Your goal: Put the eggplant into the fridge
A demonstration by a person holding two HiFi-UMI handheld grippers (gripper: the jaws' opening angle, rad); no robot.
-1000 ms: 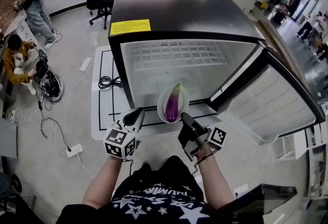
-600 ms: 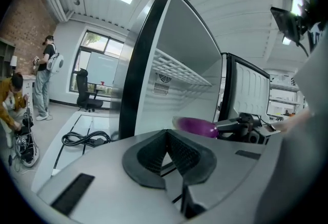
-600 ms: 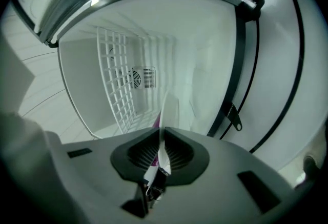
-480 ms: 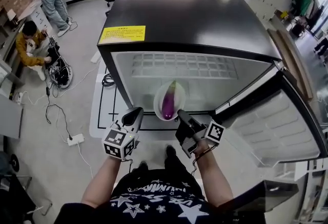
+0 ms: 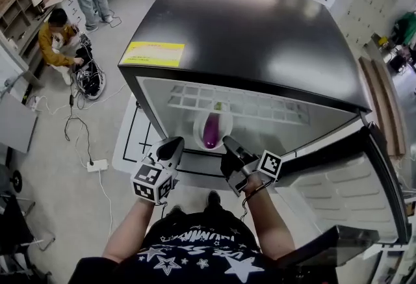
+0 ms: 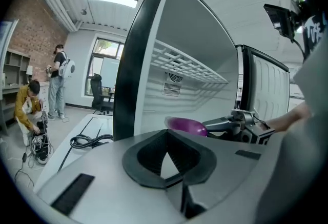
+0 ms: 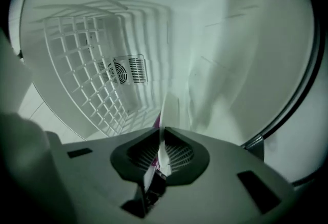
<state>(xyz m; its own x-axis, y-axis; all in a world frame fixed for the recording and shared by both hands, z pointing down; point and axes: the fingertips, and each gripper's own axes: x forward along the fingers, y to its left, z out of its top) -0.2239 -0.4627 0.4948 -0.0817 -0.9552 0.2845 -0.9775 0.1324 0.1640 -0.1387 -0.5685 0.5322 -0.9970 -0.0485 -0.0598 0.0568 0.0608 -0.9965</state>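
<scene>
**Control:** Report on the right tool.

**Operator:** I am seeing the right tool (image 5: 229,144) clamping its jaws on the near rim of a white plate (image 5: 197,128). The rim is showing as a thin white edge pinched between them.

**Control:** Where is the eggplant?

**Operator:** The eggplant (image 5: 212,130) is lying on that plate with its stem end pointing inward. It is sitting inside the open fridge (image 5: 247,29), below the wire shelf (image 5: 260,109). I cannot tell whether the plate is resting on anything.

**Control:** And the left tool?

**Operator:** The left tool (image 5: 174,144) is hovering just beside the plate at the fridge's front edge. Its jaws are closed together and gripping nothing. The door (image 5: 338,175) is standing open on the right.
</scene>
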